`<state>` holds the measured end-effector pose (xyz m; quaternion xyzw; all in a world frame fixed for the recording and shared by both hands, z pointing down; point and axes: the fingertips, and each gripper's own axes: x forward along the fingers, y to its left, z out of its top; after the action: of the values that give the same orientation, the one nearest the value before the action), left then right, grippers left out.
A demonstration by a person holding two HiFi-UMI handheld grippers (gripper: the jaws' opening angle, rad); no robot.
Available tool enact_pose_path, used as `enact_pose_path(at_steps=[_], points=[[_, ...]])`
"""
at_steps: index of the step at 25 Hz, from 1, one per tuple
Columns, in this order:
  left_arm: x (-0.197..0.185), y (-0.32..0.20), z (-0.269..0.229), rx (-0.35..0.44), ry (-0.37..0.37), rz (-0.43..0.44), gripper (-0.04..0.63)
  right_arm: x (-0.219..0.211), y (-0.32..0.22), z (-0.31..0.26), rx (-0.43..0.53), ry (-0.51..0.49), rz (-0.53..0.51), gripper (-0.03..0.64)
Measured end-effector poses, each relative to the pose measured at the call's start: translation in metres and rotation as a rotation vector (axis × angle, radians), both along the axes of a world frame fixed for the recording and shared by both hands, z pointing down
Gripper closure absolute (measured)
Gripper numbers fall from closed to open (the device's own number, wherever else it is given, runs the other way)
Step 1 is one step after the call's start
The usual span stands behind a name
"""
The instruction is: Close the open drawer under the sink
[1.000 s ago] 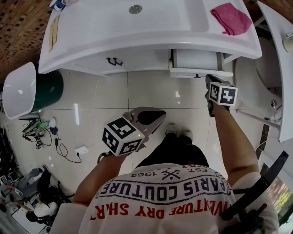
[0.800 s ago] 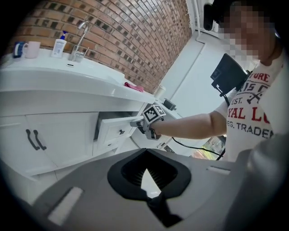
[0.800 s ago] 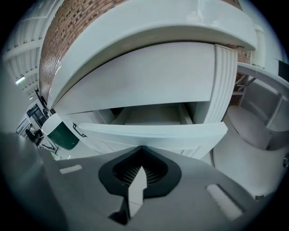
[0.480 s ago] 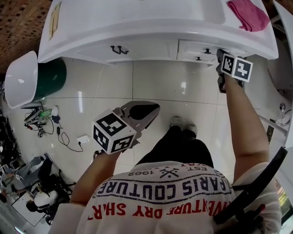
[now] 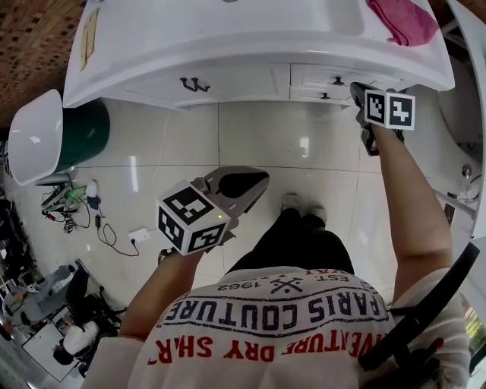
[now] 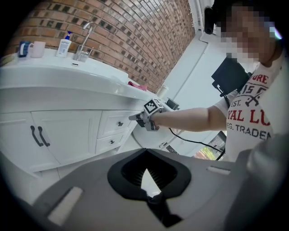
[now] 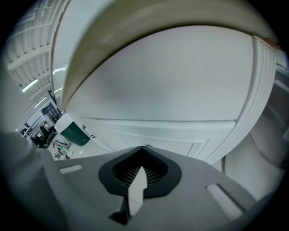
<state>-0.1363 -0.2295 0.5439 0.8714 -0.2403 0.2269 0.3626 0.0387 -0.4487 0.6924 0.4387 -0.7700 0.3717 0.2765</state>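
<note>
Surrounding drawer (image 5: 323,95): green bin (image 5: 85,134), pink cloth (image 5: 402,18)

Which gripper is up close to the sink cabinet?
The right gripper, right by the drawers; the left gripper hangs back over the floor.

Open floor ahead, tight at the right end
The tiled floor (image 5: 250,144) before the cabinet (image 5: 235,82) lies bare, and the left tool (image 5: 258,186) hangs over it with room on every side. The right tool (image 5: 355,90) sits close against the flush drawer fronts (image 5: 319,76), under the overhanging table edge (image 5: 250,57), with a white fixture (image 5: 478,91) near its right. A green bin (image 5: 83,129) and cables (image 5: 99,232) crowd the far left
</note>
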Motion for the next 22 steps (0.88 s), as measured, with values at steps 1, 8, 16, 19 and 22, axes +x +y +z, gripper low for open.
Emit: enact_pose_path(at_steps=[1,8,16,19,22], points=[[0.003,0.0,-0.003,0.008,0.006,0.007,0.612,-0.003,0.011,-0.003,-0.011,-0.007,-0.04,0.611],[0.016,0.0,-0.03,0.054,0.061,0.021,0.612,-0.037,0.136,-0.088,0.031,-0.132,-0.267,0.611],[0.036,0.015,-0.073,0.143,0.126,0.015,0.612,-0.073,0.236,-0.204,0.148,-0.253,-0.398,0.611],[0.041,0.035,-0.096,0.179,0.132,0.005,0.612,-0.07,0.258,-0.229,0.18,-0.262,-0.425,0.611],[0.051,0.066,-0.11,0.214,0.118,0.001,0.612,-0.066,0.289,-0.251,0.214,-0.283,-0.459,0.609]])
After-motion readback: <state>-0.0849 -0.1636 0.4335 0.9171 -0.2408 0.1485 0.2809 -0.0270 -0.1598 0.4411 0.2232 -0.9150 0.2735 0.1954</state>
